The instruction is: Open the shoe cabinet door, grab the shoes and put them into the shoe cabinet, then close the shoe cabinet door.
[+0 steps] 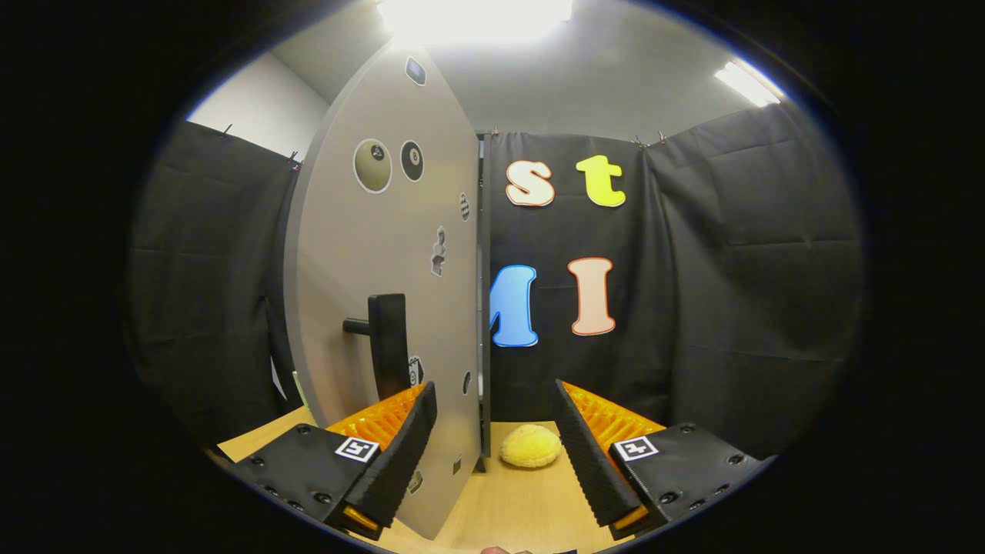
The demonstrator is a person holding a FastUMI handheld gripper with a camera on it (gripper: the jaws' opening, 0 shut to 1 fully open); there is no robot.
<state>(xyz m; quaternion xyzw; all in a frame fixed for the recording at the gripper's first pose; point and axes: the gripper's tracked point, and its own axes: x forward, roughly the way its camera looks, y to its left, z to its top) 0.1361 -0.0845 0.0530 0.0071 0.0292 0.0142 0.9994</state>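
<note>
- Gripper view: the gripper (492,431) is seen spread wide and released, with nothing held between its fingers.
- The shoe cabinet door (385,254) is seen swung out, edge-on toward the camera, at about eleven o'clock from the fingers; its free edge crosses in front of the left finger (400,454).
- A dark bar handle (387,346) is mounted on the door face, at about twelve o'clock from the left finger.
- A yellow slipper (530,445) is seen lying on the wooden table (508,508), at twelve o'clock just beyond the fingers and beside the door's lower edge.
- The step in hand is judged to be fetching the shoe. The fingers should be lowered straight over it and closed across its middle, with the door left undisturbed.
- The door is flat, smooth and grey, dotted with small stickers. The slipper looks soft, fuzzy and domed, so it is likely to squash under pressure. The finger pads are ridged.
</note>
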